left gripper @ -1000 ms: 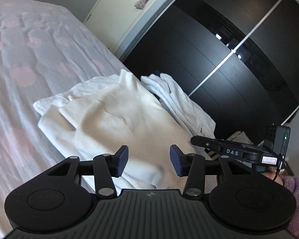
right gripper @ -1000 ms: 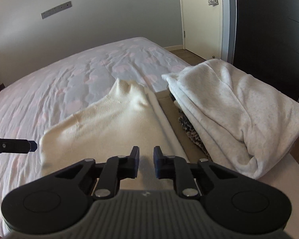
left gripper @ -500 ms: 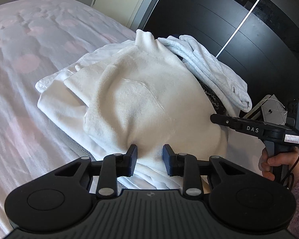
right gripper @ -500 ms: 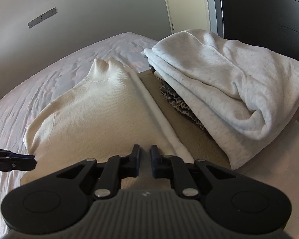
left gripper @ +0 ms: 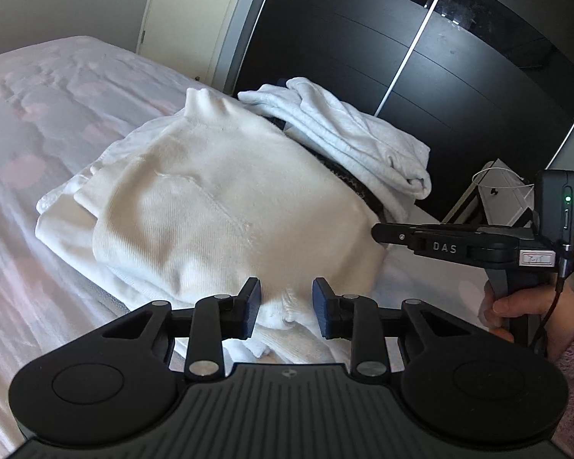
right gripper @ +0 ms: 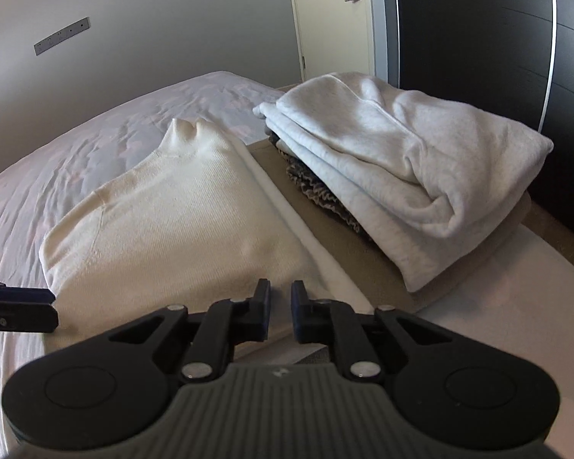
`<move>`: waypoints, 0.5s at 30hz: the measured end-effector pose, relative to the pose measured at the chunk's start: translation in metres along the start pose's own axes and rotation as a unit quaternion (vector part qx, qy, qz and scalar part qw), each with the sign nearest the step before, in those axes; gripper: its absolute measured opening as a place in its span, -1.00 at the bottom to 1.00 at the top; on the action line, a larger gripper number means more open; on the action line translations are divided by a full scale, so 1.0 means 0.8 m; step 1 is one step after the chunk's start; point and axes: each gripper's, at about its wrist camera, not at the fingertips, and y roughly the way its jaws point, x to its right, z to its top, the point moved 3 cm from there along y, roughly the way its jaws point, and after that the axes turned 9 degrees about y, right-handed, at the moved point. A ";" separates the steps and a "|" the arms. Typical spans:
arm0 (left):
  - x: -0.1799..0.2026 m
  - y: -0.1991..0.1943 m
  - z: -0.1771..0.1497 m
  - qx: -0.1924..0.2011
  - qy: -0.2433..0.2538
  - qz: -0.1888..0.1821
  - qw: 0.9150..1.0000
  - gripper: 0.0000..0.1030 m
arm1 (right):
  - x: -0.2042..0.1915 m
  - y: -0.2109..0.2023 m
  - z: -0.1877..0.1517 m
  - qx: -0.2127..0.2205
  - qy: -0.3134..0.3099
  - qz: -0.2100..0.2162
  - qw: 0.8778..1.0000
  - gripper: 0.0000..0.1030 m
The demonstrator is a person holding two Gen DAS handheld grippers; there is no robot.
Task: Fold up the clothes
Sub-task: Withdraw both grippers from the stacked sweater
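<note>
Sweater [left gripper: 218, 206]: cream knit, lay folded on the bed [left gripper: 38, 122], collar toward the far end, over a white layer showing at its edges

Left gripper [left gripper: 286, 308]: at the sweater's near hem, jaws partly apart with a bunched bit of hem between them; pads not seen pressing it

Right gripper [right gripper: 280, 315]: low over the sweater's near right corner, jaws a narrow gap apart, nothing visibly pinched; gripped by a hand [left gripper: 516, 311] in a pink fleecy sleeve

Pile [right gripper: 398, 168]: folded pale grey garments, just right of the sweater, beside a dark wardrobe [left gripper: 421, 69]
</note>
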 end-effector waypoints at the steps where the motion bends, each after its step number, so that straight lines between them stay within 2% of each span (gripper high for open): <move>1: -0.004 0.004 -0.002 -0.003 -0.006 0.001 1.000 -0.48 | 0.002 0.004 -0.003 -0.005 0.004 -0.001 1.000 -0.75; 6: -0.004 -0.003 -0.002 -0.006 0.000 0.009 1.000 -0.49 | 0.006 0.014 -0.013 -0.016 0.018 -0.013 1.000 -0.74; 11: 0.003 -0.037 0.001 0.001 0.008 0.028 1.000 -0.47 | -0.002 -0.023 -0.014 0.006 0.023 -0.019 1.000 -0.73; 12: 0.006 -0.047 0.002 0.007 0.012 0.032 0.999 -0.45 | -0.005 -0.033 -0.015 0.014 0.021 -0.021 0.999 -0.68; 14: 0.014 -0.068 0.003 0.022 0.021 0.042 0.999 -0.32 | -0.013 -0.056 -0.019 0.033 0.016 -0.015 0.999 -0.65; 15: 0.018 -0.078 0.004 0.030 0.026 0.047 0.998 -0.05 | -0.020 -0.069 -0.019 0.041 0.013 -0.009 0.999 -0.63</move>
